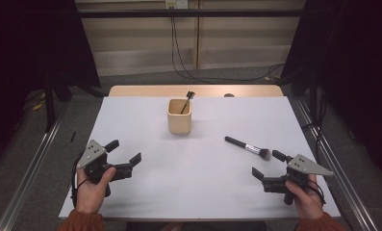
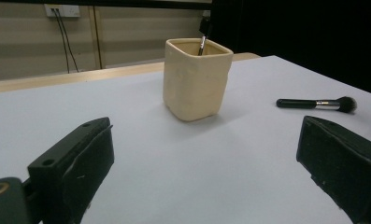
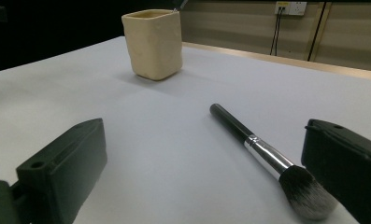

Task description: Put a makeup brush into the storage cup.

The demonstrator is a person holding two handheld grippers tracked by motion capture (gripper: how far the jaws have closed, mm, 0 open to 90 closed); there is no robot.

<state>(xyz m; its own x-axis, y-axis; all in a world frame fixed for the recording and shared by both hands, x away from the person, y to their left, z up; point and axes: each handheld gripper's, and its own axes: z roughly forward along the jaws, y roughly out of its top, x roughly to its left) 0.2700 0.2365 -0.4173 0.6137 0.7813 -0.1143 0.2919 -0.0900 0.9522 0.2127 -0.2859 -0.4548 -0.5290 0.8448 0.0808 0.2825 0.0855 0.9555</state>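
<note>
Wall socket (image 1: 175, 4), dangling cables (image 1: 178, 53).

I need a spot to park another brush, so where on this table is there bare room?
The widest bare patch is the table left of the cream cup, back from the left gripper. The middle front, between both grippers, is bare too. It is tighter at the right, where the makeup brush lies just ahead of the right gripper.

Lay flat on the white table (image 1: 145, 120) — a makeup brush (image 1: 248, 147) with black handle, silver ferrule and dark bristles, just ahead of the right gripper (image 1: 267, 165), bristles nearest it; stood well apart from the cream square cup (image 1: 179, 116).
</note>
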